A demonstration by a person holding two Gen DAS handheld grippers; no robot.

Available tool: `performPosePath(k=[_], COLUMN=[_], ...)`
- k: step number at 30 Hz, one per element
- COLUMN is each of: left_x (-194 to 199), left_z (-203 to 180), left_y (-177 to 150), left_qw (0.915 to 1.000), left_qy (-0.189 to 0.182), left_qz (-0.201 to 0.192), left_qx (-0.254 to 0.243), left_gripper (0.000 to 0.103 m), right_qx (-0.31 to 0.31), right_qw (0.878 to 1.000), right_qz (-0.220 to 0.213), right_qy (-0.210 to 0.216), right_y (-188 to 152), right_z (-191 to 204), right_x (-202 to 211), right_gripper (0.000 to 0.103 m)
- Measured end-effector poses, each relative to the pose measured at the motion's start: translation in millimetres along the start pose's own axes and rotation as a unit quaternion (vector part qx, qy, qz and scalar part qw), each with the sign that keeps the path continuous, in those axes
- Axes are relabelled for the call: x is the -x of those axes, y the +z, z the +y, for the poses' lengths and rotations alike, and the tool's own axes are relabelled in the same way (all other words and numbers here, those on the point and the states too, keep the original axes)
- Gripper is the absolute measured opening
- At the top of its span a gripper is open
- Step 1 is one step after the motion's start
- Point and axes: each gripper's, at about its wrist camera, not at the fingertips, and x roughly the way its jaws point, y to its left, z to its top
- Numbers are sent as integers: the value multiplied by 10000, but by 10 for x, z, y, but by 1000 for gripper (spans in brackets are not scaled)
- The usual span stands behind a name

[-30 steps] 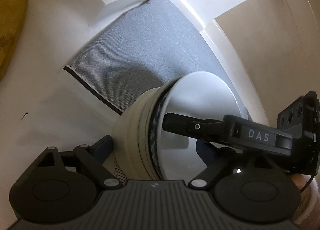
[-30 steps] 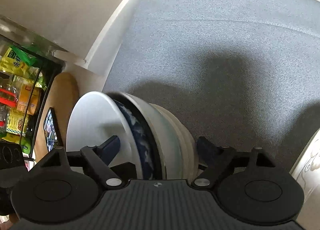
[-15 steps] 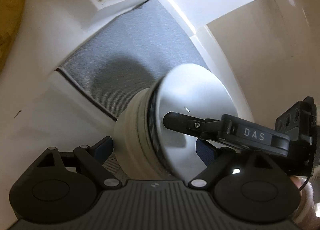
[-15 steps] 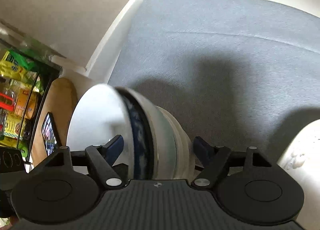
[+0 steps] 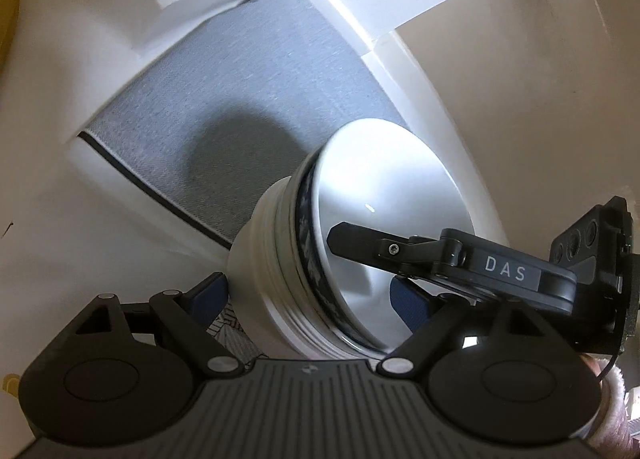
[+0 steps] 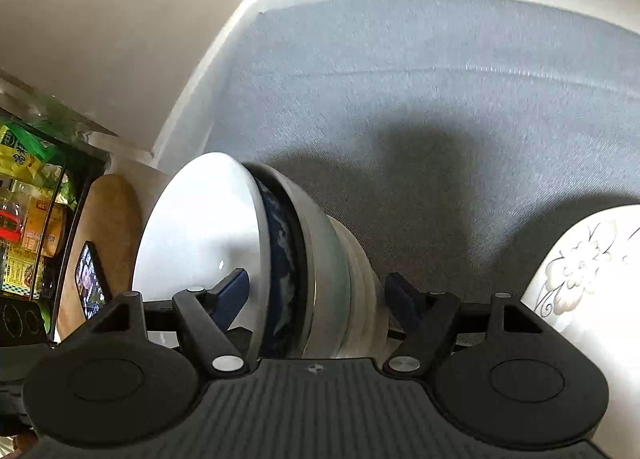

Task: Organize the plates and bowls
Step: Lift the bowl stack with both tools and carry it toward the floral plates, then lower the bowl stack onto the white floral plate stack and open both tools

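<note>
A grey woven mat (image 6: 440, 107) lines the white shelf (image 5: 120, 195) ahead of both tools, its dark-edged front border (image 5: 160, 195) running along the shelf lip. To the right of the right tool, a white flower-patterned dish (image 6: 592, 271) appears to sit on the mat.

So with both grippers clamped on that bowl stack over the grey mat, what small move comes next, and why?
Probably lower the bowl stack onto the grey mat: left gripper and right gripper both hold it above open mat beside the floral dish.
</note>
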Motion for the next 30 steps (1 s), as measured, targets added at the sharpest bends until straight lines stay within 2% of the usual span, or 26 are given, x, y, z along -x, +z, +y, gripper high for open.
performPosePath(k=[8, 15, 18, 22, 26, 30], left_x=[1, -236, -388, -664, -993, -1257], left_z=[-236, -579, -781, -1000, -1181, -1264], left_y=[30, -9, -70, -169, -286, -422], left_qw=[9992, 9949, 9915, 9863, 9806, 9758], left_qy=[-257, -626, -802, -1012, -1034, -963], left_qz=[-89, 97, 255, 673, 963, 1284], left_qx=[-297, -782, -990, -1115, -1360, -1484], left_gripper=[90, 90, 90, 90, 90, 90], right_qx=[1, -243, -428, -683, -1146, -1496], right_qw=[9992, 9951, 9916, 9853, 9775, 9732], right_qz=[-401, -896, -1125, -1396, -1556, -1506], right_qy=[-93, -344, -463, -712, -843, -881], right_y=[-27, -87, -175, -365, -574, -752], right_z=[-46, -303, -508, -763, -1089, -1368], right_x=[372, 874, 1114, 1370, 1492, 1530], right_gripper=[77, 77, 77, 77, 76, 76])
